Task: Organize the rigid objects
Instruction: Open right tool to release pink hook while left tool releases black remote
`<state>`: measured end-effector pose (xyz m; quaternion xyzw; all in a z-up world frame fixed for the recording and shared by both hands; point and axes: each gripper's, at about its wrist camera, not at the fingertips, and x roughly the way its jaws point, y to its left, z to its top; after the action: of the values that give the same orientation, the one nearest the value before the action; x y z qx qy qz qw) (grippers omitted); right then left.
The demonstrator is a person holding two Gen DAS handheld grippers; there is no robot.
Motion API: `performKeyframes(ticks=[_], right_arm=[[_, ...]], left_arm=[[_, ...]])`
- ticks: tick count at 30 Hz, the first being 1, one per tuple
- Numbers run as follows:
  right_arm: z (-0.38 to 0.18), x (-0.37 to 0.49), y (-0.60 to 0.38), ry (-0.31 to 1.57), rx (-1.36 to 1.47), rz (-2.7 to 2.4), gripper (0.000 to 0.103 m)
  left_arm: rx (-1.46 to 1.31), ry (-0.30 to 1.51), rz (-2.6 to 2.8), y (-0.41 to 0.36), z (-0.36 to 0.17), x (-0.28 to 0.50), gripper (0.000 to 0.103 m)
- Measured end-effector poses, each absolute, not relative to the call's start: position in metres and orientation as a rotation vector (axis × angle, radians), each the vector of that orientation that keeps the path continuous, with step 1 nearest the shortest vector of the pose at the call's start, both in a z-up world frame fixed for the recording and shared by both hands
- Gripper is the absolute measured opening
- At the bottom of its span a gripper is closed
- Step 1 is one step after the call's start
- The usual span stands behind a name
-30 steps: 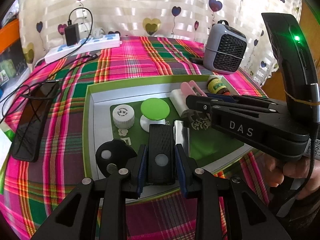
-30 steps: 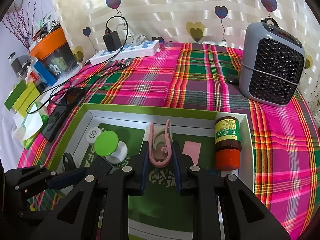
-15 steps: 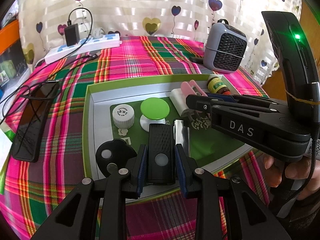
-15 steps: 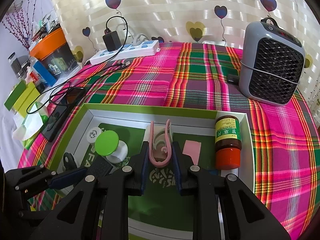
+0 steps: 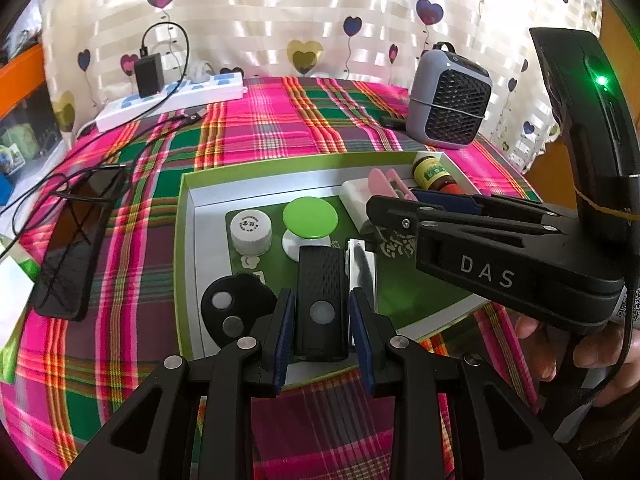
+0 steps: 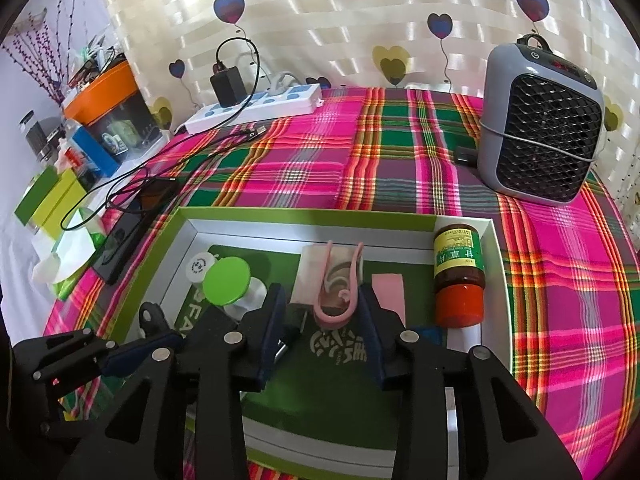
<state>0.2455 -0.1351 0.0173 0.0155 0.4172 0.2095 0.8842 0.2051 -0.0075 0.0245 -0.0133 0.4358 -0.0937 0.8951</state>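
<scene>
A green-rimmed shallow box (image 5: 182, 240) sits on a pink and green plaid tablecloth (image 5: 280, 120), holding small rigid items. The left gripper (image 5: 322, 322) hangs low over the box's near edge with a black textured bar (image 5: 322, 280) between its blue pads (image 5: 285, 332). The bar's long axis runs straight away from the gripper, in line with the fingers. A thin gap shows on each side of the bar, so the jaws appear slightly parted rather than clamped on it. A black two-button fob (image 5: 230, 308) lies just left of the bar, a shiny metal strip (image 5: 362, 268) just right.

The right gripper (image 6: 322, 316) reaches in from the other side. Its jaws stand apart around a pink U-shaped clip (image 6: 338, 288), whose prongs point away from the gripper; neither pad clearly touches it. A brown medicine bottle with a red cap (image 6: 458, 268) lies to its right in the box's far corner, and a green-topped round item (image 6: 226, 282) sits to its left.

Each gripper is nearest its own piece, so whether these are being set down or taken up cannot be told
</scene>
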Motion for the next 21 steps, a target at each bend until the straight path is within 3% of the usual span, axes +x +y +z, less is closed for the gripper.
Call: performKeyframes(ticks=[21], right_arm=[[0.029,0.212,-0.147,0.821,0.06,0.402,0.044]], left_arm=[[-0.012,0.844,-0.17,-0.013,0.047,0.169,0.027]])
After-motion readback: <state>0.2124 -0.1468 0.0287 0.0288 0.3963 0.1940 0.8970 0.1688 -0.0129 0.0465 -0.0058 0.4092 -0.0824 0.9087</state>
